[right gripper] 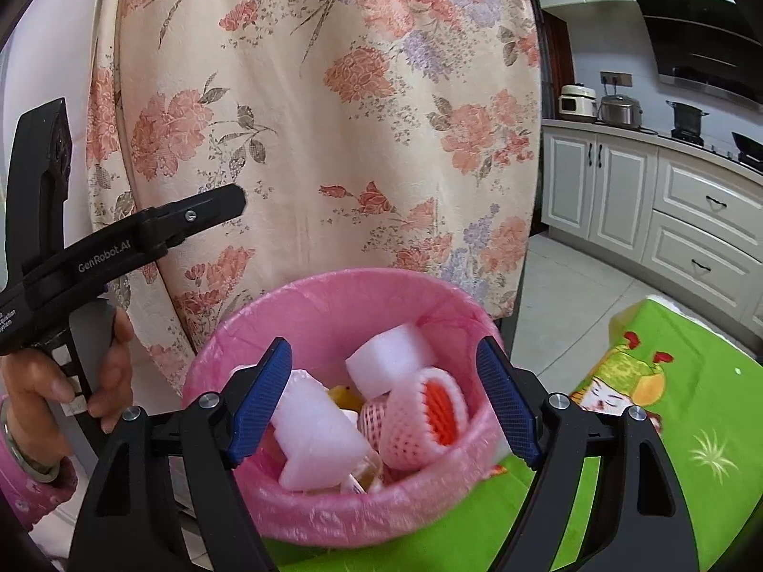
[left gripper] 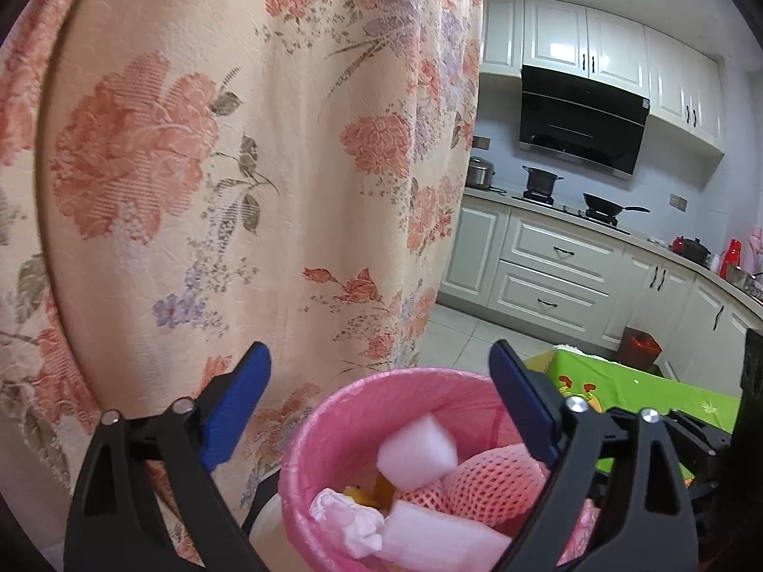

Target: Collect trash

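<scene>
A bin lined with a pink bag (left gripper: 362, 391) (right gripper: 334, 295) holds the trash. Inside lie white foam blocks (right gripper: 314, 434) (left gripper: 417, 450), a pink foam fruit net (right gripper: 424, 417) (left gripper: 496, 481), crumpled tissue (left gripper: 353, 519) and something yellow (right gripper: 345, 395). My left gripper (left gripper: 379, 362) hangs over the bin's rim, open, its blue pads wide apart and touching nothing. My right gripper (right gripper: 385, 348) stands open above the bin's mouth; the foam and the net lie below and between its pads, untouched.
A flowered curtain (left gripper: 238, 167) (right gripper: 334, 119) hangs close behind the bin. A green patterned tablecloth (right gripper: 667, 405) (left gripper: 634, 386) spreads under it and to the right. A hand (right gripper: 62, 381) grips the left tool's handle. Kitchen cabinets (left gripper: 548, 257) and a red bin (left gripper: 639, 345) stand beyond.
</scene>
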